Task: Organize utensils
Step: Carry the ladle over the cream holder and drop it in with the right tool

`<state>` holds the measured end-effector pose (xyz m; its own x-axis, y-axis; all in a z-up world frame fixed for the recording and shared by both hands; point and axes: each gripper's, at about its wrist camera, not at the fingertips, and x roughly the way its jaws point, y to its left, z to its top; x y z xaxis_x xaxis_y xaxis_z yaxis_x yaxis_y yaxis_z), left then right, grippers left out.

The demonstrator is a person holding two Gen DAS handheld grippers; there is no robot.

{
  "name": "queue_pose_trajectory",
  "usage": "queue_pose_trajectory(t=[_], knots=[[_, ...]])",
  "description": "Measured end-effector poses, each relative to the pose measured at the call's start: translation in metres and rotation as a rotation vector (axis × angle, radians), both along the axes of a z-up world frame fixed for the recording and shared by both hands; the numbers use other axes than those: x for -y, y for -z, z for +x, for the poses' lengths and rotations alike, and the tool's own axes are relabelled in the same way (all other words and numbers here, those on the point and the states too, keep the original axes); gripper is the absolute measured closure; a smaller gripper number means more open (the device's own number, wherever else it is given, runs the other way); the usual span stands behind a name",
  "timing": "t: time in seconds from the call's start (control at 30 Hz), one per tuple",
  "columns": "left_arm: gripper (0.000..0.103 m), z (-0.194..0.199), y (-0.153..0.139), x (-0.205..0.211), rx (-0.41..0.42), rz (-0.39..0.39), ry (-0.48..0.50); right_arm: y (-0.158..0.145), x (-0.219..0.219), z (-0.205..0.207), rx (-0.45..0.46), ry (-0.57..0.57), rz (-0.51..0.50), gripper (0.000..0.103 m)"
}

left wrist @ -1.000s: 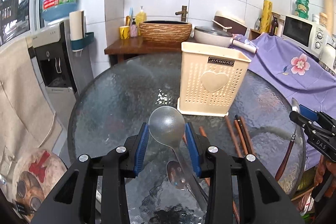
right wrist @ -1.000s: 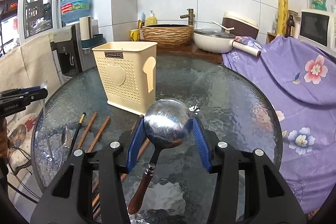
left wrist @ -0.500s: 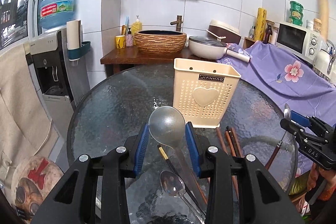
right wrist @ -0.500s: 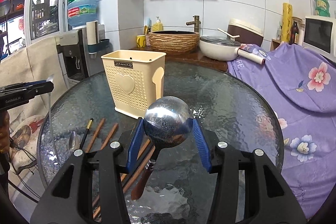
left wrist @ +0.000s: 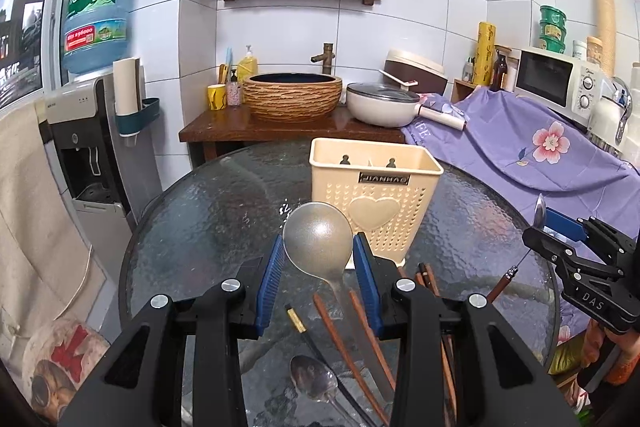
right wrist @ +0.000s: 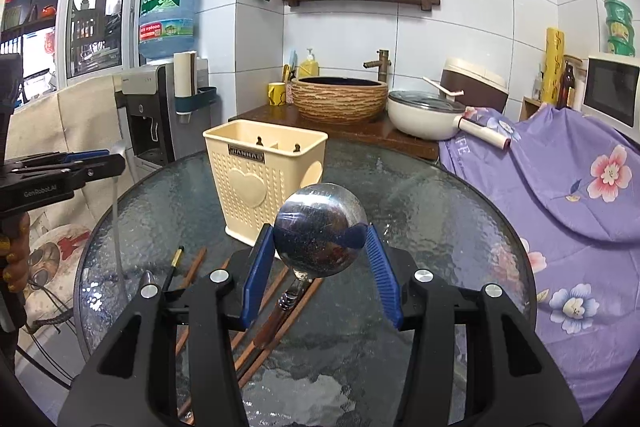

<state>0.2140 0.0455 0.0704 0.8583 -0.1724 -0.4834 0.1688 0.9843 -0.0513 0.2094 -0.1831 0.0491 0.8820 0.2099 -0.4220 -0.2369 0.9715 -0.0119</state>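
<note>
My left gripper [left wrist: 319, 261] is shut on a translucent grey ladle [left wrist: 318, 241], bowl up, raised above the glass table [left wrist: 200, 227]. My right gripper [right wrist: 320, 251] is shut on a shiny steel ladle [right wrist: 320, 229] with a brown wooden handle hanging down. The cream slotted utensil holder [left wrist: 374, 203] stands upright on the table beyond both grippers; it also shows in the right wrist view [right wrist: 260, 171]. Wooden chopsticks [left wrist: 340, 339], a black chopstick [left wrist: 316, 343] and a metal spoon [left wrist: 314, 383] lie on the glass below my left gripper. The right gripper shows at the left wrist view's right edge [left wrist: 560, 247].
A water dispenser [left wrist: 92, 131] stands left of the table. A wooden stand with a woven basin [left wrist: 292, 99] and a white pan [left wrist: 382, 103] is behind it. A purple flowered cloth [left wrist: 532, 155] covers the counter at right, with a microwave [left wrist: 556, 83].
Both grippers have risen and drawn back with their ladles still held. The holder looks farther away and its open top is now visible. More chopsticks show on the glass.
</note>
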Motion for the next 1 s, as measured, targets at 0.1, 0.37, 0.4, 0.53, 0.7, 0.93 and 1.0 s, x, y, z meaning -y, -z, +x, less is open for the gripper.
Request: queue_pose_trajectory(t=[0.1, 0.37, 0.4, 0.53, 0.7, 0.93, 1.0], knots=[[0.068, 0.007, -0.009, 0.003, 0.017, 0.006, 0.005, -0.013, -0.002, 0.004, 0.014, -0.023, 0.008, 0.055], [0.068, 0.042, -0.076, 0.010, 0.131, 0.019, -0.010, -0.086, -0.014, 0.034, 0.132, -0.064, -0.003, 0.055], [0.068, 0.046, -0.085, 0.011, 0.148, 0.023, -0.017, -0.096, -0.015, 0.039, 0.146, -0.063, -0.002, 0.055], [0.068, 0.073, -0.120, 0.021, 0.257, 0.077, -0.112, -0.134, -0.019, 0.072, 0.184, -0.035, 0.020, 0.055], [0.068, 0.109, -0.119, 0.048, 0.302, 0.140, -0.163, -0.138, -0.028, 0.115, 0.181, 0.013, 0.020, 0.055], [0.068, 0.139, -0.066, 0.058, 0.248, 0.185, -0.179, -0.089, -0.041, 0.139, 0.128, 0.012, -0.023, 0.055], [0.068, 0.143, -0.053, 0.054, 0.216, 0.165, -0.174, -0.074, -0.043, 0.141, 0.108, 0.003, -0.030, 0.055]])
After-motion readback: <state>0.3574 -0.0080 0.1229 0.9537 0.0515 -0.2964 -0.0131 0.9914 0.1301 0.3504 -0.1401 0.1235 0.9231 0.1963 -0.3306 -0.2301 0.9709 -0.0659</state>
